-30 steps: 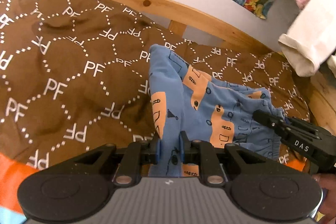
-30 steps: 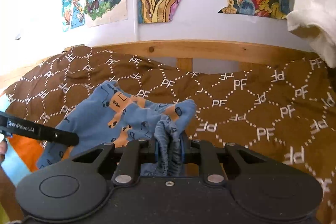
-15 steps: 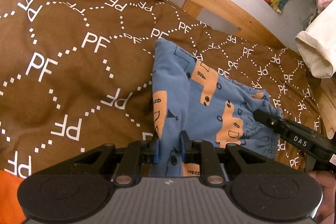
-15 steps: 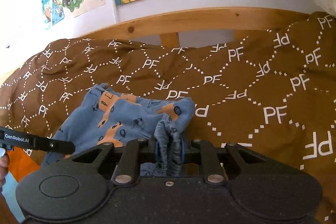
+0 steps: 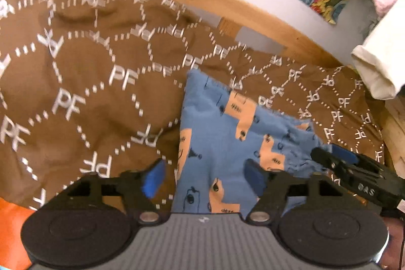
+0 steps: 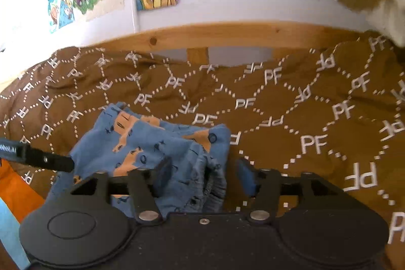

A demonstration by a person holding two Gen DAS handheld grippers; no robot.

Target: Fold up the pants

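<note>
Left wrist view: pants [image 5: 222, 143] flat, left gripper [image 5: 203, 175] jaws apart; right view: bunched waistband, right gripper [image 6: 202, 176] jaws apart.

Blue pants [image 5: 220, 143] with orange patches and small dark prints, folded into a compact bundle lying flat on the brown bedspread. Left wrist view: the bundle sits directly ahead of the left gripper [image 5: 203, 176], between its spread fingers, one corner pointing away toward the far side. Right wrist view: the pants [image 6: 152, 143] lie ahead and left of the right gripper [image 6: 202, 177], the gathered elastic waistband bunched between its spread fingers, fabric there rumpled.
</note>
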